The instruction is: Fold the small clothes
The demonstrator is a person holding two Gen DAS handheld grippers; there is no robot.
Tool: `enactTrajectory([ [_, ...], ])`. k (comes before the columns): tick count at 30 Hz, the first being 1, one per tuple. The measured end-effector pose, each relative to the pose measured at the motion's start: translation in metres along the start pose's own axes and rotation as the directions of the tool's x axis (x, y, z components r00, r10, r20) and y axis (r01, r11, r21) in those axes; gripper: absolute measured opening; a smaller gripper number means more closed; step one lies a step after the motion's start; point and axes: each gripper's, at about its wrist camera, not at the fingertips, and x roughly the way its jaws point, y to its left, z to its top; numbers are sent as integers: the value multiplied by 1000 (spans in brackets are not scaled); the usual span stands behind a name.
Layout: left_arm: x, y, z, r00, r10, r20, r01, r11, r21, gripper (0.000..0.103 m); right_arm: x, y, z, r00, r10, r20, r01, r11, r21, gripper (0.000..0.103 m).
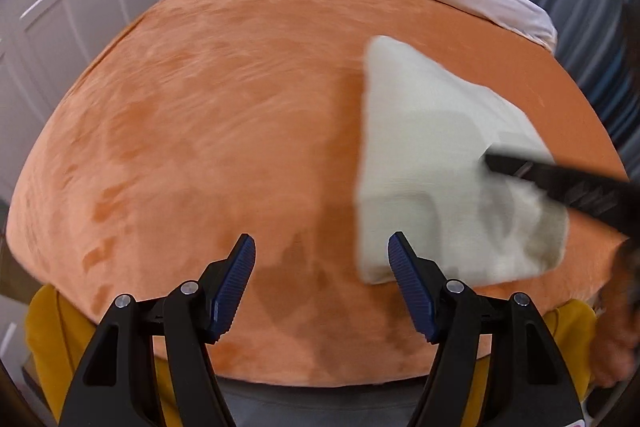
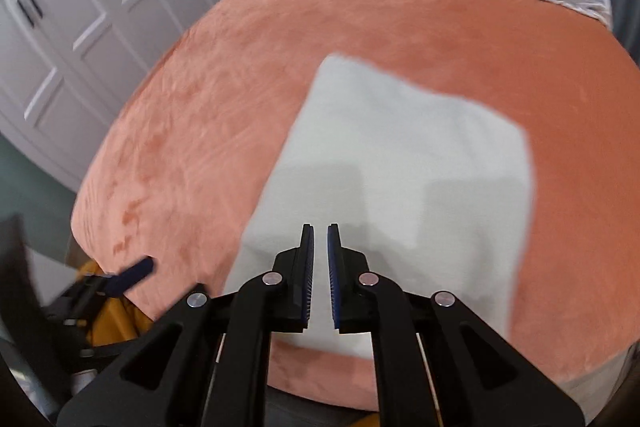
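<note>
White cloth (image 2: 400, 163) folded flat on orange bed (image 1: 200, 131). Left gripper (image 1: 322, 287) jaws wide, empty. Right gripper (image 2: 320, 275) jaws narrow gap, nothing held.

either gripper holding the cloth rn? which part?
Nothing held. Left gripper open, empty; right gripper has a narrow empty gap above the white cloth.

You see one small white garment (image 2: 404, 163) lying flat and folded into a rough rectangle on the orange bedspread (image 2: 208, 147), nearer your edge of the bed, its far corner jutting toward the pillows.
</note>
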Motion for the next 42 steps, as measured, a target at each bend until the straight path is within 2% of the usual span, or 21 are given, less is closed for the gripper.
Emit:
enactTrajectory([
  [2, 1, 10, -1, 1000, 18, -4, -18, 1000, -14, 68, 32, 7, -9, 999, -28, -44, 27, 1000, -12, 11],
  [3, 2, 15, -2, 1000, 21, -9, -21, 1000, -22, 68, 39, 7, -10, 999, -21, -24, 21, 1000, -18, 11],
  [5, 3, 22, -3, 1000, 7, -21, -8, 999, -41, 68, 35, 6, -6, 1000, 2, -27, -2, 1000, 5, 11],
  [7, 1, 23, -2, 1000, -12, -18, 11, 999, -44, 68, 18, -4, 1, 999, 33, -41, -31, 998, 59, 10],
  [8, 0, 21, -1, 1000, -22, -13, 22, 999, -41, 68, -1, -10, 2, 999, 40, 1, -40, 996, 77, 10],
  [11, -6, 11, 4, 999, -50, 11, 50, 999, -14, 68, -40, -24, -3, 994, -23, 105, 10, 993, 121, 14],
  [13, -7, 0, 6, 998, -57, 24, 56, 998, 17, 68, -52, -44, -6, 990, -62, 124, 41, 985, 168, 14],
  [15, -4, -12, 9, 997, -73, 21, 73, 997, 33, 68, -46, -68, -6, 990, -106, 90, 83, 971, 226, 14],
  [17, -2, -22, 12, 996, -91, 14, 90, 995, 45, 68, -18, -90, -7, 992, -129, -7, 126, 955, 269, 11],
  [18, -2, -28, 14, 996, -92, 15, 92, 994, 54, 68, 5, -100, -9, 992, -107, -62, 120, 955, 273, 11],
  [20, -4, -40, 16, 996, -91, 22, 89, 993, 75, 68, 22, -110, -12, 995, -87, -47, 97, 951, 295, 9],
  [23, -7, -53, 18, 996, -78, 32, 75, 992, 107, 68, 10, -109, -7, 997, -75, -34, 82, 941, 330, 11],
  [24, -7, -57, 18, 996, -78, 30, 74, 991, 115, 68, -2, -107, -8, 998, -66, -5, 64, 939, 337, 11],
  [27, -4, -64, 18, 997, -72, 19, 69, 990, 126, 68, -37, -99, -26, 993, -89, 77, 61, 948, 312, 14],
  [30, 1, -74, 16, 998, -64, 8, 62, 988, 141, 68, -57, -101, -51, 992, -90, 91, 54, 941, 335, 14],
  [32, 6, -80, 14, 998, -58, -4, 58, 986, 153, 68, -56, -105, -62, 994, -75, 78, 44, 939, 340, 13],
  [35, 13, -88, 13, 999, -49, -22, 52, 986, 157, 68, -26, -115, -73, 995, -96, 8, 89, 943, 321, 12],
  [38, 16, -94, 10, 999, -39, -37, 44, 987, 156, 68, -9, -115, -70, 997, -79, 17, 70, 950, 305, 12],
  [42, 15, -100, 9, 1000, 1, -18, 3, 983, 184, 72, -15, -112, -66, 996, -95, 2, 90, 955, 284, 12],
])
